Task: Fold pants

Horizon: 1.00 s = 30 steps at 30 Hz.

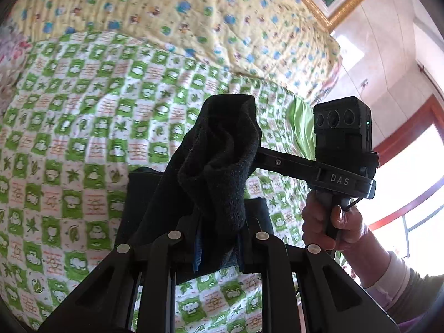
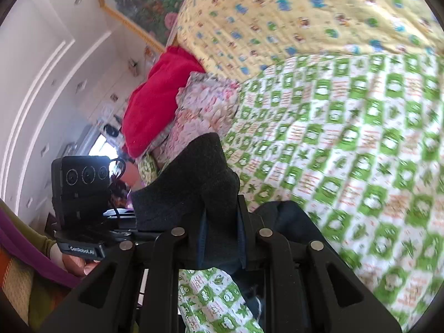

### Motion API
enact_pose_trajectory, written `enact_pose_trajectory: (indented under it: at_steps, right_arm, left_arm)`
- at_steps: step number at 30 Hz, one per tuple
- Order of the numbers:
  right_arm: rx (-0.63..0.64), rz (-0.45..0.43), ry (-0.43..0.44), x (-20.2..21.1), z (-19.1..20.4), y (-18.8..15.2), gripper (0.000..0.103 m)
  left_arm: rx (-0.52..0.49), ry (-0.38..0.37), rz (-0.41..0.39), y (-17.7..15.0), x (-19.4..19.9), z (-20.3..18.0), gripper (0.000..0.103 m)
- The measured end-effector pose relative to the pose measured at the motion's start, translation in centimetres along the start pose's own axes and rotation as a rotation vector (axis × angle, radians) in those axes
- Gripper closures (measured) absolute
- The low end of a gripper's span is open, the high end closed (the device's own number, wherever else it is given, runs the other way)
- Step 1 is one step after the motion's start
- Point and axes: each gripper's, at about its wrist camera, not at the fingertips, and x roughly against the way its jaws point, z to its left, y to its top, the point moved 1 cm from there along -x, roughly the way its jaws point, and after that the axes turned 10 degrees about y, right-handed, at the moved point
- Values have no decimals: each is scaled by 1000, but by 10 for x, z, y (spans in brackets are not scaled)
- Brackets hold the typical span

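Pants (image 1: pixel 219 166): dark fleece, bunched at frame centre, lifted above green checked quilt (image 1: pixel 83 138). Left gripper (image 1: pixel 216 238) and right gripper (image 2: pixel 222 238) each clamped narrowly on cloth. Advice: both pinched edges to be carried level together, kept taut, laid down flush.

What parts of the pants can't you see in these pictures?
- Left wrist view: the pants bunch up in the left gripper, covering its jaws; the legs and waist cannot be told apart.
- Right wrist view: the right gripper covers the pinched fabric; the rest drops behind its frame.
- Right wrist view: the green checked sheet is blurred, its small print unreadable.
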Motion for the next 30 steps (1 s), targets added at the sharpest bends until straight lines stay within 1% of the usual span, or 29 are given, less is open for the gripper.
enact_pose_trajectory:
  at_steps: [4,10,14,19,21,26,30]
  right_arm:
    - [-32,-42,-19,24,-9,-16,82]
    - [-69,-77,-46,43,-23,-33,82]
    - [-96,-94,-64,54,-33,-46,82]
    - [-131,-112,-84,64,-48,-61,82]
    - [-148,-116,-93,67,-53,-67,79]
    - [-178,-124,-123,73,-64,-79,79]
    - [-191,-127,-141,76,-70,-86,78]
  left_arm:
    - [-27,-9,30,-3,-13,-16,85]
    - [-73,-9,66,-10,-31,-36,85]
    - [-101,4,84,-14,-46,-47,85]
    - [-157,39,95,-20,-62,-63,85]
    - [-185,58,98,-23,-68,-68,85]
    - [-242,104,99,-29,-80,-79,85]
    - [-294,129,92,-36,-89,-88,82]
